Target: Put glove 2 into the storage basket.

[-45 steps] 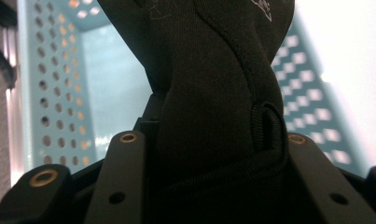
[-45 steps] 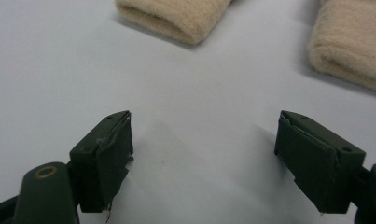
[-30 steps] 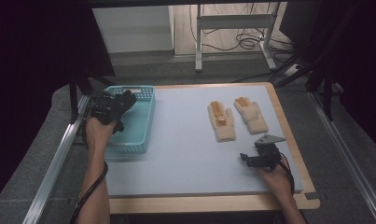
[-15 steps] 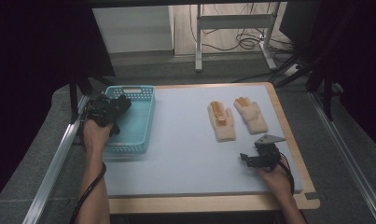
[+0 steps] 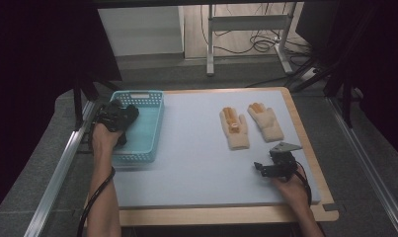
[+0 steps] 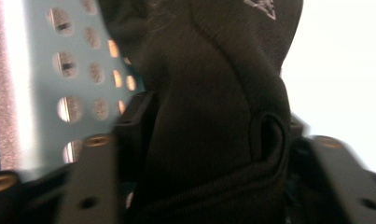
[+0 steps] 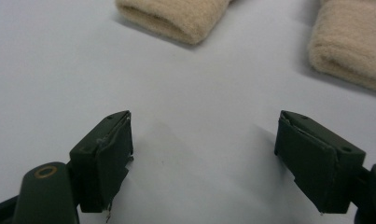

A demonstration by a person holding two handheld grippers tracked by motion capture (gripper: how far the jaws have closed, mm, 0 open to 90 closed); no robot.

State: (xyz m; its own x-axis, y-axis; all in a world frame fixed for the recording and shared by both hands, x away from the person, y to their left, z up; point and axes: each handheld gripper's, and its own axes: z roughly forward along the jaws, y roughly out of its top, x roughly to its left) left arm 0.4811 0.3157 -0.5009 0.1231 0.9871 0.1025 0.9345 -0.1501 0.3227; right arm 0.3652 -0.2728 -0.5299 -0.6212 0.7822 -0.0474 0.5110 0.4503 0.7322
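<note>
Lowered into the blue basket [image 5: 146, 129], left hand-held gripper [image 5: 118, 117], jaws just opening, dark glove [image 6: 213, 116] between them

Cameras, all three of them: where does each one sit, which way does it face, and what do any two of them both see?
High view: above the person's side, looking forward and down on the table; both forearms enter from below.
Left gripper view: rides the left claw, looking at a black glove between its jaws, which have just been opening, over the blue basket.
Right gripper view: rides the right claw, open, facing the cuffs of two beige gloves.
Shared: high and right gripper views both show the beige gloves.
</note>
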